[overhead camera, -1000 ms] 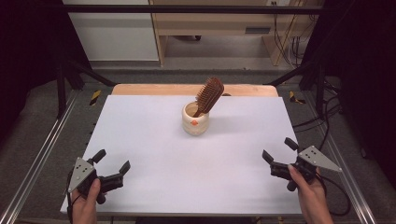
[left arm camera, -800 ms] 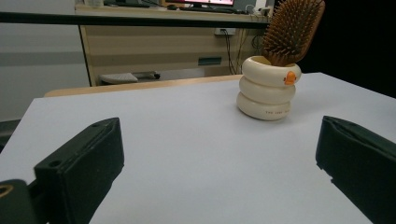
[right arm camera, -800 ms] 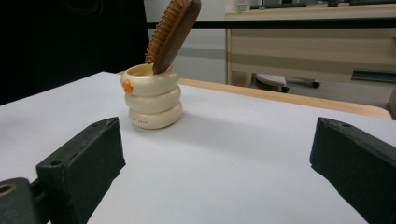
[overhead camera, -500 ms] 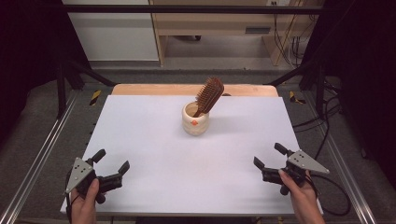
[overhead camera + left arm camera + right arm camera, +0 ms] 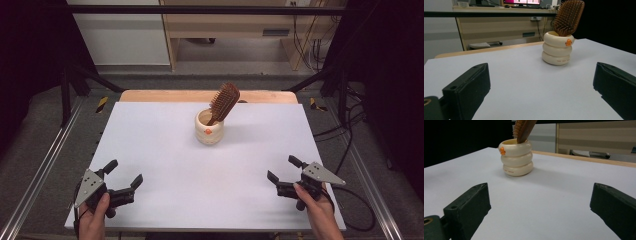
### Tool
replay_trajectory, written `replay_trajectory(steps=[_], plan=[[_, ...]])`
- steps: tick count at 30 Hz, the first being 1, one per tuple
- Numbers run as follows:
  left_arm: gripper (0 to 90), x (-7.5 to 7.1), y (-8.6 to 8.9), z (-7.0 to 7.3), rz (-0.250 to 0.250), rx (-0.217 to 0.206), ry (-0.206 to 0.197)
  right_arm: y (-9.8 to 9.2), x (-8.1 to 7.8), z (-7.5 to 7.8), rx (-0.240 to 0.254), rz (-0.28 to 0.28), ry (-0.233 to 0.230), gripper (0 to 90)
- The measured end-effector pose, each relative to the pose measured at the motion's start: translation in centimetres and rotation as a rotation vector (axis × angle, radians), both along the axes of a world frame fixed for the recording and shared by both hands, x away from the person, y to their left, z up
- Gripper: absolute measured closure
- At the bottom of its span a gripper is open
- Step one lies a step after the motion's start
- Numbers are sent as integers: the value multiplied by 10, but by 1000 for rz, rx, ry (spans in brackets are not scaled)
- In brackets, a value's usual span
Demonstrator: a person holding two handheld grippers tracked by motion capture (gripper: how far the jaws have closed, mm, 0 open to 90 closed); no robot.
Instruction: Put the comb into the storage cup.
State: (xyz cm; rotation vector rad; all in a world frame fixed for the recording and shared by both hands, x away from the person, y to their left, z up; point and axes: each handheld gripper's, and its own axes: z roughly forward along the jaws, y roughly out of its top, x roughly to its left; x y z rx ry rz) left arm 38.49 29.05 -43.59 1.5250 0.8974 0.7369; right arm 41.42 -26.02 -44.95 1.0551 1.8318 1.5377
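My left tongs [image 5: 122, 181] and right tongs [image 5: 281, 175] are released, well apart from the cup [image 5: 209, 128] mid-table — its brush [image 5: 223, 102] leans, bristle head up, so I can grasp it.

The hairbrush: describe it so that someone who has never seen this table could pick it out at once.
Start from the white table and look toward the middle of its far half, where a cream holder shaped like three stacked rings stands alone. The hairbrush stands in it, handle down, leaning to the right. It is the one brown wooden thing there, with an oval bristled head rising above the holder's rim.
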Motion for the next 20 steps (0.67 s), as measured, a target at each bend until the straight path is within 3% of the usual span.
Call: replay_trajectory(steps=[6, 12, 20], plan=[[13, -1, -2, 0, -5, 4, -9, 2, 6, -6, -7, 0, -1, 32], [13, -1, -6, 0, -15, 0, -4, 13, 6, -8, -55, 62, -23, 32], [13, 0, -9, -1, -12, 2, 3, 27, 11, -10, -36, 96, -31, 39]])
